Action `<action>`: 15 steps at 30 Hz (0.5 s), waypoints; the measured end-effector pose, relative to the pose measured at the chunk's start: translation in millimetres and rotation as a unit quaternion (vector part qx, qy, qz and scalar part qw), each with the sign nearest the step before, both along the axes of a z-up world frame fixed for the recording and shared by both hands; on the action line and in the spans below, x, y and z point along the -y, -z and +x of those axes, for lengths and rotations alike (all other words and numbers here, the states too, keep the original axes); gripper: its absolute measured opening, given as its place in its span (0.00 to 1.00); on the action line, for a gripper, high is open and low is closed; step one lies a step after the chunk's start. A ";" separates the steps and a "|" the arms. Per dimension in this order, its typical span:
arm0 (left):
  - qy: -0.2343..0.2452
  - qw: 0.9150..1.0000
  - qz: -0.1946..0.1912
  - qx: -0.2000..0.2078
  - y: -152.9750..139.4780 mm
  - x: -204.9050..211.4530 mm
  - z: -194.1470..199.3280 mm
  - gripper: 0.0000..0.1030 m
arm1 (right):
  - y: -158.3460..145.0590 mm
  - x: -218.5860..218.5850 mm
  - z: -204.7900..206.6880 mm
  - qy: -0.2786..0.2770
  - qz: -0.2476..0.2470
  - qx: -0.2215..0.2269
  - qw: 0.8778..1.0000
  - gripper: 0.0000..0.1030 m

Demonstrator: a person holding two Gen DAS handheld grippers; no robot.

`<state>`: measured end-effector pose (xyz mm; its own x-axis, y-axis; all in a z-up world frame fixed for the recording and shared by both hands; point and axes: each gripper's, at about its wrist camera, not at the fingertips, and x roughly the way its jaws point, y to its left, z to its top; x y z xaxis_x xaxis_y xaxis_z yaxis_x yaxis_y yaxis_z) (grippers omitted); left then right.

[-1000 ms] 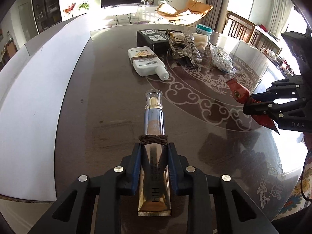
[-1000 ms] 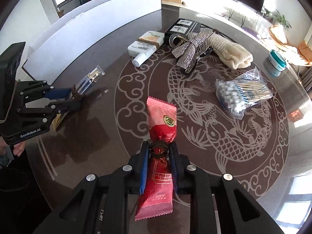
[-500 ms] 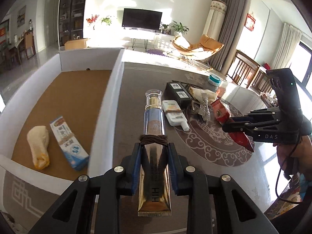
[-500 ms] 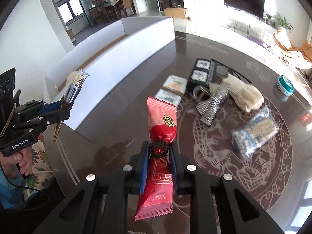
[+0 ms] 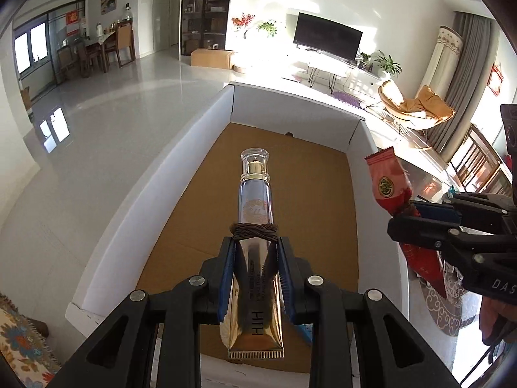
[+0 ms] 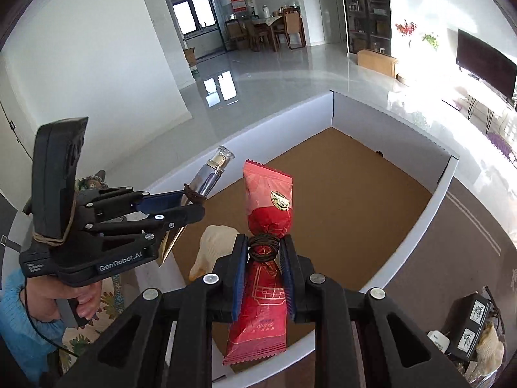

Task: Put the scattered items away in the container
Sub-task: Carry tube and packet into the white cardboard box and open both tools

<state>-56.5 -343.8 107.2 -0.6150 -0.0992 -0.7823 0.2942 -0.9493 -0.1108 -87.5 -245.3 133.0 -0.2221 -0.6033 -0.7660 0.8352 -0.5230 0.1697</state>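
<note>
- The left gripper is closed on the gold cosmetic tube; the tube points forward from the jaws, above the brown floor of the white box.
- The right gripper clamps the red snack packet (near its twisted middle), over the box.
- A pale item, maybe cloth, lies in the box just left of the right jaws.
</note>
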 end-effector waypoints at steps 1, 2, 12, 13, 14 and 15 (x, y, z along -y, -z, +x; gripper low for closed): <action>0.002 1.000 -0.003 0.006 3.9 0.8 -6.2 0.25 | 7.7 9.0 -5.3 0.005 0.012 -0.003 1.000 0.21; 0.003 1.000 -0.006 0.012 8.4 1.1 -12.3 0.25 | 15.8 14.9 -10.3 0.010 0.021 -0.003 1.000 0.21; -0.026 0.998 -0.007 0.061 51.0 1.7 -38.6 0.58 | 52.6 7.9 -39.8 0.058 0.031 0.015 0.998 0.74; -0.026 0.998 -0.013 0.052 48.1 -0.3 -35.3 0.59 | 46.9 -0.4 -38.9 0.061 0.020 0.008 0.998 0.75; -0.025 0.999 -0.021 0.043 44.9 -2.8 -31.6 0.60 | 41.2 -9.5 -37.3 0.064 0.011 0.001 0.998 0.76; -0.024 0.999 -0.027 0.035 41.4 -6.6 -27.6 0.61 | 36.9 -20.1 -35.4 0.067 0.002 -0.007 0.998 0.77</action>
<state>-84.0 -337.3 65.8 -0.5526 -0.1702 -0.8159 0.3443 -0.9381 -0.0374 -122.9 -225.2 96.1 -0.3113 -0.5647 -0.7643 0.7603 -0.6306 0.1563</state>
